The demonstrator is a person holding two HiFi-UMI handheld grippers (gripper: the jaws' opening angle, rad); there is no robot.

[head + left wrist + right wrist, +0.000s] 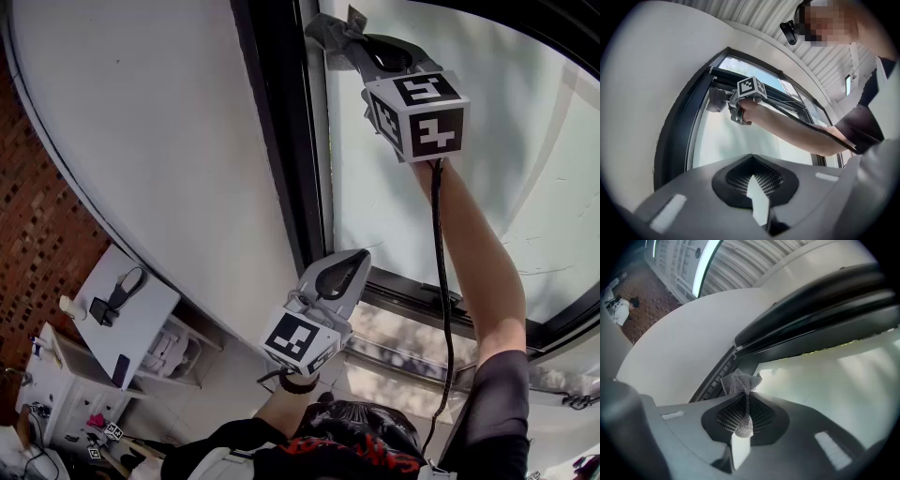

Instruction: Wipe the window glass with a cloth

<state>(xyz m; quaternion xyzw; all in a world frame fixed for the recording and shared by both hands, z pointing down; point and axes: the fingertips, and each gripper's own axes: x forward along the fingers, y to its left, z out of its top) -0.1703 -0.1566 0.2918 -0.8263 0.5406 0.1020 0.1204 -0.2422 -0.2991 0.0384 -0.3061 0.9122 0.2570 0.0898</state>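
Pinching a small grey mesh cloth (739, 383) in the right hand-held gripper (745, 405), jaws closed tight on its bunched middle. Holding it high, arm stretched well up, at the upper left corner of the pale, milky window glass (553, 178), hard by the black window frame (277, 131). Holding the left hand-held gripper (752, 177) lower, near the bottom edge of the same pane, jaws together and gripping nothing.

Judging the hazards from here:
- Showing only a short tuft past the jaw tips, so probably risking hard plastic scraping the pane when pressing in flat, instead of wiping it.
- Working right in the corner, so risking snagging the open mesh on the ribbed frame edge and dragging it out of the pinch.
- Wiping with a very narrow patch, so likely leaving streaks and unwiped strips between passes.
- Reaching overhead at this stretch, so likely losing pressure and drifting off the glass onto the frame.
- Trailing a black cable (439, 262) down the forearm, possibly slapping the glass on a fast stroke.

Noting the cloth itself: light grey, netted open weave, thin and limp. Fanning out in crumpled folds above the jaws, with a small tail poking down behind the pinch. Looking tiny against the pane. Not managing to tell whether damp or dry, nor whether actually touching the glass.
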